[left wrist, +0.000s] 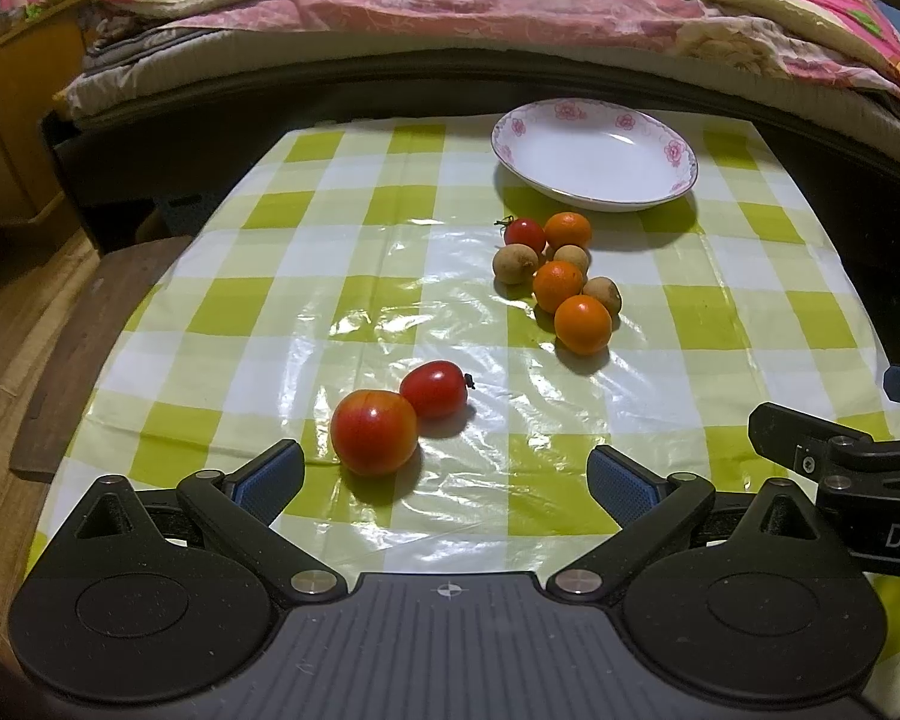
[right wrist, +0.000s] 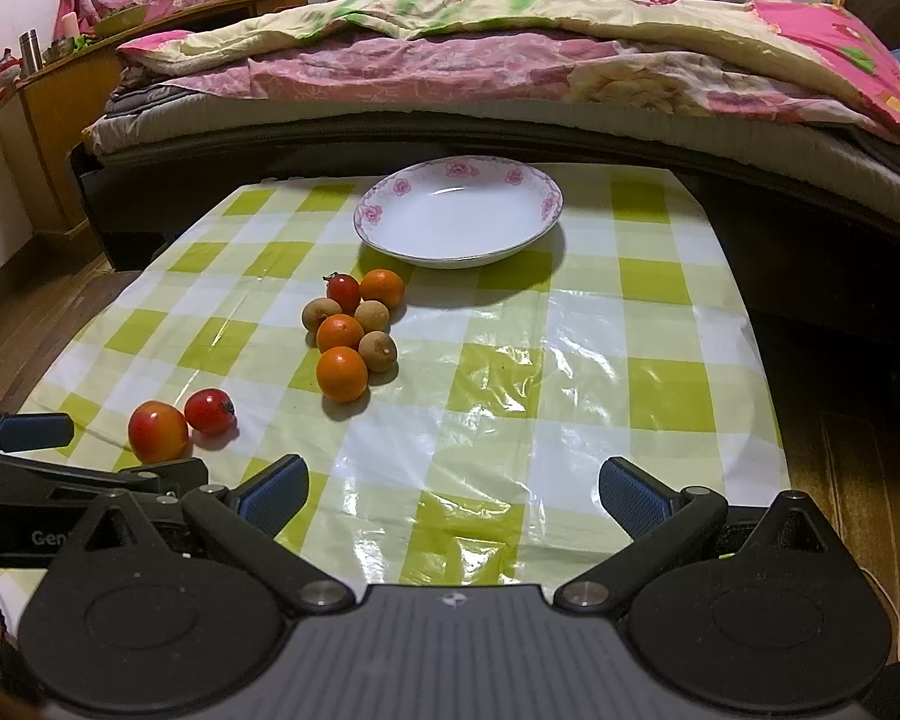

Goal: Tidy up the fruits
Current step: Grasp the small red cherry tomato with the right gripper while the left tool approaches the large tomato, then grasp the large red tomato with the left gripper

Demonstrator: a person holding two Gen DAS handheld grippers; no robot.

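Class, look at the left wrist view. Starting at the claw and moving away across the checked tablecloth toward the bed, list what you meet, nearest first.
Left claw → large red tomato → smaller red tomato → nearest orange → white flowered plate → bed.

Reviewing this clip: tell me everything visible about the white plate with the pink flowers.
The plate is a shallow, round dish, glossy white like glazed ceramic, with pink flower prints and a thin dotted band around the rim. It holds nothing. It sits flat and upright at the far end of the green-and-white checked tablecloth, near the bed, casting a shadow toward the camera. The fruit cluster lies just in front of it without touching. Neither gripper is near it.
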